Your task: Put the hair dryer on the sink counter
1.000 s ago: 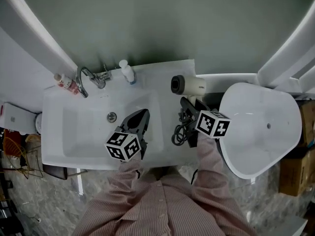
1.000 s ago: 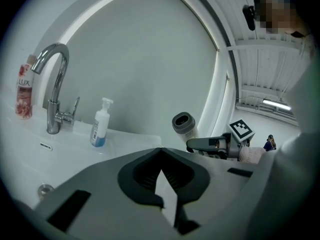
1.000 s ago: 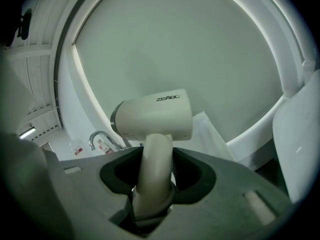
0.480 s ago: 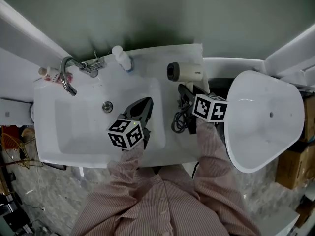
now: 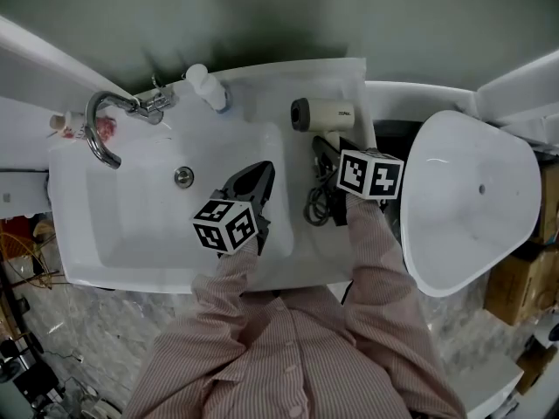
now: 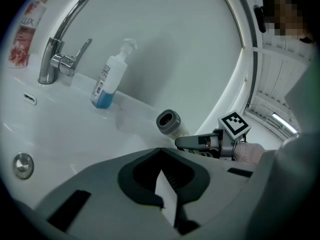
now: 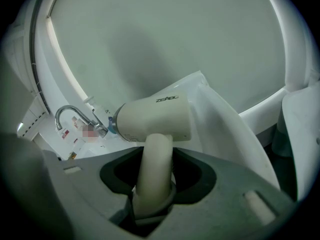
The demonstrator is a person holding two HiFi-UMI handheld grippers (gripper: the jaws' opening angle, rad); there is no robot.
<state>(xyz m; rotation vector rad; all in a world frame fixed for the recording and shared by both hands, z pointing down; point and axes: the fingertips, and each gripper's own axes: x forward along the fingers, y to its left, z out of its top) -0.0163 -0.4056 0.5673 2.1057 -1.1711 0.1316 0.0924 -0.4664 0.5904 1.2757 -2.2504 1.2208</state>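
The cream hair dryer (image 5: 325, 114) lies across the right end of the white sink counter (image 5: 349, 72), nozzle pointing left. My right gripper (image 5: 328, 153) is shut on its handle (image 7: 154, 159), and the barrel (image 7: 155, 119) stands just past the jaws. Whether the dryer rests on the counter I cannot tell. Its black cord (image 5: 318, 204) is bunched on the counter near the right gripper. My left gripper (image 5: 261, 173) hovers over the basin, shut with nothing in it (image 6: 161, 151). From there I see the dryer's nozzle (image 6: 169, 123) end-on.
A chrome faucet (image 5: 106, 127) and a pink bottle (image 5: 73, 126) stand at the back left. A blue-and-white pump bottle (image 5: 208, 87) stands behind the basin, whose drain (image 5: 183, 176) shows. A large white fixture (image 5: 472, 199) sits close to the counter's right.
The head view has swung, so the sink now sits further left and higher. The right gripper keeps its hold on the dryer's handle; the left gripper stays shut over the basin.
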